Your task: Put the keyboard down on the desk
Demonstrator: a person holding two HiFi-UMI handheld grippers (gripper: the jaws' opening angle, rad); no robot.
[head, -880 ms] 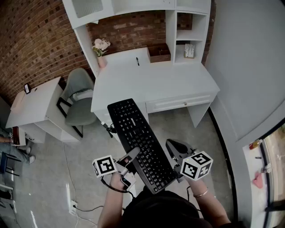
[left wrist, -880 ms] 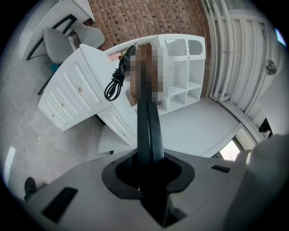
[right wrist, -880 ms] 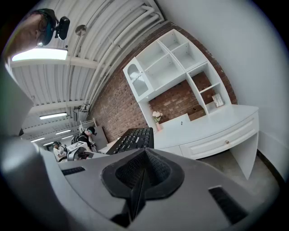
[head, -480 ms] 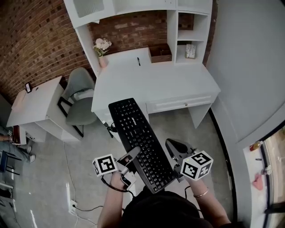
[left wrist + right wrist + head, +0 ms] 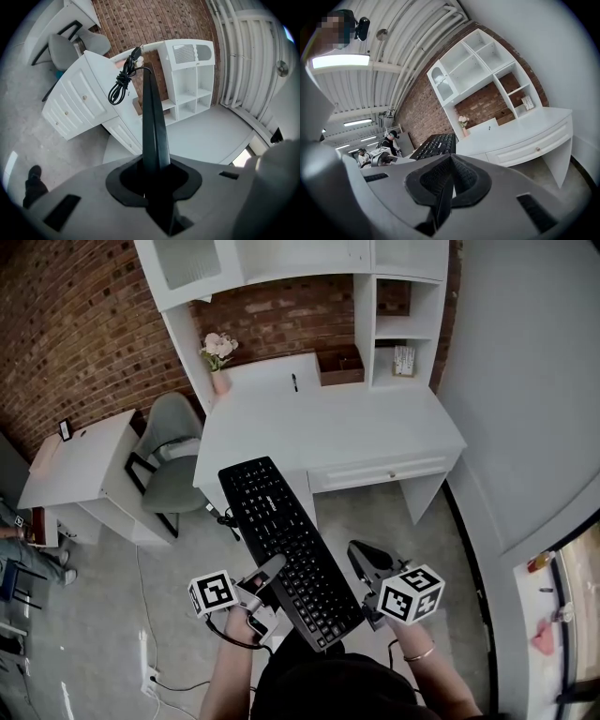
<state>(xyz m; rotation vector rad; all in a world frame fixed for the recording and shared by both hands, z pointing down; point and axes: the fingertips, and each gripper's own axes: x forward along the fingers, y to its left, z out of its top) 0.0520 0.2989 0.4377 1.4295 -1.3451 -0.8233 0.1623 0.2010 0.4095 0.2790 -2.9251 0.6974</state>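
The black keyboard (image 5: 286,545) hangs in the air in front of the white desk (image 5: 347,427), its far end over the desk's front left corner. My left gripper (image 5: 272,568) is shut on the keyboard's near left edge. In the left gripper view the keyboard (image 5: 150,126) runs edge-on out of the left gripper (image 5: 150,173), with its coiled cable (image 5: 123,82) dangling at the far end. My right gripper (image 5: 361,554) sits just right of the keyboard, apart from it. In the right gripper view the right gripper (image 5: 450,161) is shut and empty, and the keyboard (image 5: 436,144) lies off to its left.
On the desk stand a pink flower vase (image 5: 218,357) and a pen (image 5: 293,382) under a white shelf unit (image 5: 394,324). A grey chair (image 5: 173,456) and a small white table (image 5: 80,465) stand to the left. A grey wall (image 5: 525,381) bounds the right side.
The keyboard and both grippers have drifted slightly left and down in the head view, and the desk sits a little lower. Both grips look the same.
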